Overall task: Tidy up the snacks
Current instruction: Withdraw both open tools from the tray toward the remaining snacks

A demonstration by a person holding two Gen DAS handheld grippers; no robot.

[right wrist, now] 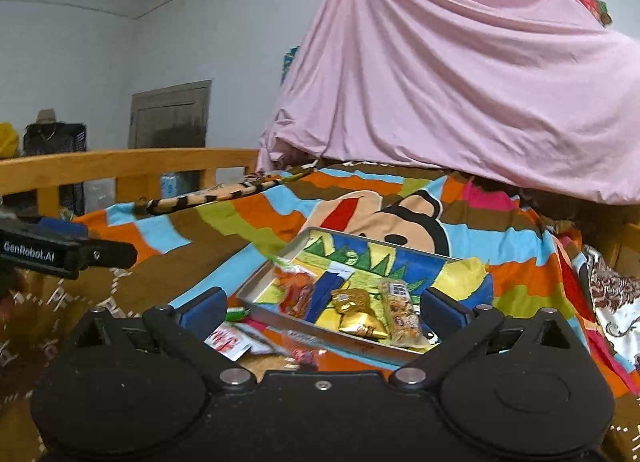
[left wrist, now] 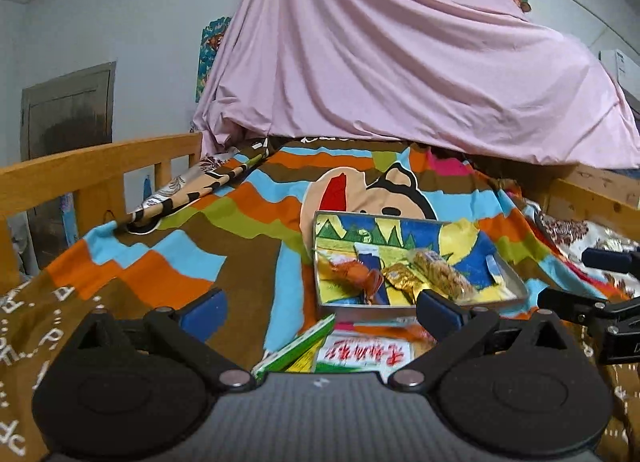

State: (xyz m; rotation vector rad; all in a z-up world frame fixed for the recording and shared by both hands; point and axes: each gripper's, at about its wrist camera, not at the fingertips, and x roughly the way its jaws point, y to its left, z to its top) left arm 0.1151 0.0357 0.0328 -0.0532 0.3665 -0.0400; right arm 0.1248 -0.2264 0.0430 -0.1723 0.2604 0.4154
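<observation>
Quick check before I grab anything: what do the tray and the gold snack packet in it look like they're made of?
Tray: looks like thin metal, dull grey and matte along its rim and wall; the floor carries a colourful drawing, probably printed or a paper liner.
Gold packet: appears to be metallised foil or plastic film, glossy, crinkled, catching bright highlights.

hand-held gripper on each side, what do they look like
Both look alike: the left hand-held gripper and the right hand-held gripper have matte black bodies, round black pivot housings, silver rivets and blue pads. The left one's side bears white "GenRobot.AI" lettering.
</observation>
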